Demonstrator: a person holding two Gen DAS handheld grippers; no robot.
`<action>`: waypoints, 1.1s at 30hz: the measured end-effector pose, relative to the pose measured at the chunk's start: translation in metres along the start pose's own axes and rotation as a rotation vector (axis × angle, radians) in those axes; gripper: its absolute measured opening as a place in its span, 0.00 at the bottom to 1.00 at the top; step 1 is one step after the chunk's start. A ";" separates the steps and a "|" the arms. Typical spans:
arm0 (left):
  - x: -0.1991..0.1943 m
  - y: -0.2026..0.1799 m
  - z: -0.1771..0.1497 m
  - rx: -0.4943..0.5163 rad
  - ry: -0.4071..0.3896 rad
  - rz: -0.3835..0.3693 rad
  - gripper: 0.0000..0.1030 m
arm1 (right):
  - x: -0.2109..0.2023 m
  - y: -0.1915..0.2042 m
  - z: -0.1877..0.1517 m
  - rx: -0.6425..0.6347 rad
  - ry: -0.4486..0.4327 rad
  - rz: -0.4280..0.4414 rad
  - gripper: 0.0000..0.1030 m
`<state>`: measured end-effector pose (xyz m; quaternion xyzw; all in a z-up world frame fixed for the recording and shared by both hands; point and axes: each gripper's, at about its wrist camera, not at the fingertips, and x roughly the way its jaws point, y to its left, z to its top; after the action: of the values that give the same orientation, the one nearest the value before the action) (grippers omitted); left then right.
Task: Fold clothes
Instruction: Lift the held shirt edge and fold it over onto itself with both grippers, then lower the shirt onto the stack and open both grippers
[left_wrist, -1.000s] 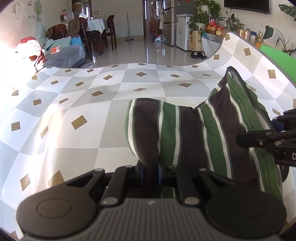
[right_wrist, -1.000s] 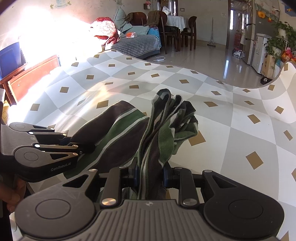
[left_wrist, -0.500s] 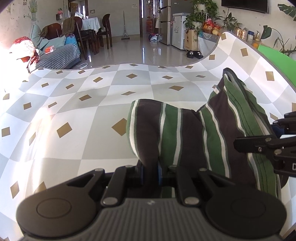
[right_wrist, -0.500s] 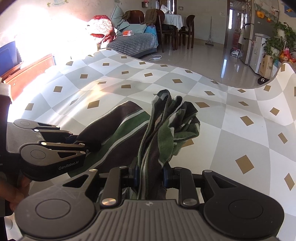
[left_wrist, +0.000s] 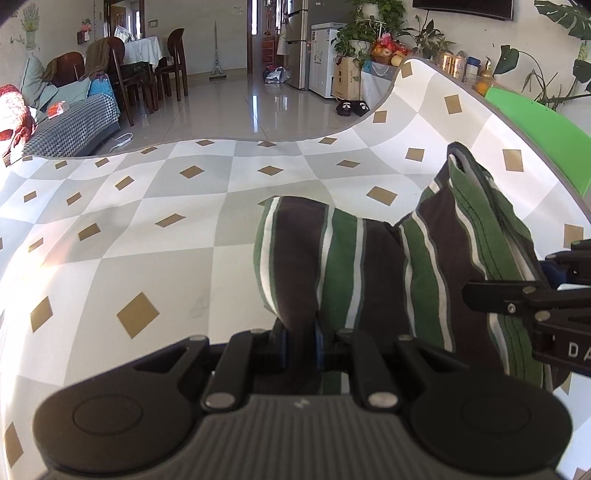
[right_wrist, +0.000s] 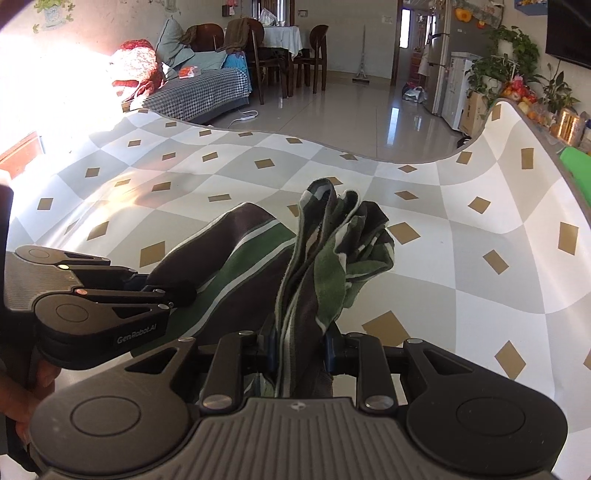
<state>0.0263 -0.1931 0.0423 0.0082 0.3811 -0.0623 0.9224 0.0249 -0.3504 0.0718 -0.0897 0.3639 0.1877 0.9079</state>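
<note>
A striped garment (left_wrist: 354, 266) in green, dark brown and white is held up above the checkered tablecloth (left_wrist: 155, 229). My left gripper (left_wrist: 299, 343) is shut on one folded edge of it. My right gripper (right_wrist: 300, 347) is shut on a bunched edge of the same garment (right_wrist: 325, 251), whose layers stick up between the fingers. The garment spans between the two grippers. The right gripper shows at the right edge of the left wrist view (left_wrist: 535, 299). The left gripper shows at the left of the right wrist view (right_wrist: 110, 295).
The table is covered by a grey-and-white checkered cloth with gold diamonds (right_wrist: 461, 258). A green surface (left_wrist: 535, 136) borders its right side. Beyond the far edge lie a tiled floor, a sofa (right_wrist: 199, 92), chairs and plants.
Both grippers have moved forward over the table with the garment still held between them. The grips have not changed.
</note>
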 end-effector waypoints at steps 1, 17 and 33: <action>0.005 -0.007 0.004 0.006 -0.001 -0.007 0.11 | 0.000 -0.008 0.000 0.014 -0.003 -0.010 0.23; 0.070 -0.105 0.048 0.048 0.041 -0.079 0.34 | 0.002 -0.114 -0.006 0.231 0.018 -0.348 0.36; 0.073 -0.087 0.016 0.024 0.121 -0.065 0.64 | 0.021 -0.131 -0.021 0.371 0.144 -0.274 0.41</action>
<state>0.0785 -0.2881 0.0049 0.0108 0.4353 -0.0963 0.8951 0.0787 -0.4710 0.0453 0.0169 0.4403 -0.0143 0.8976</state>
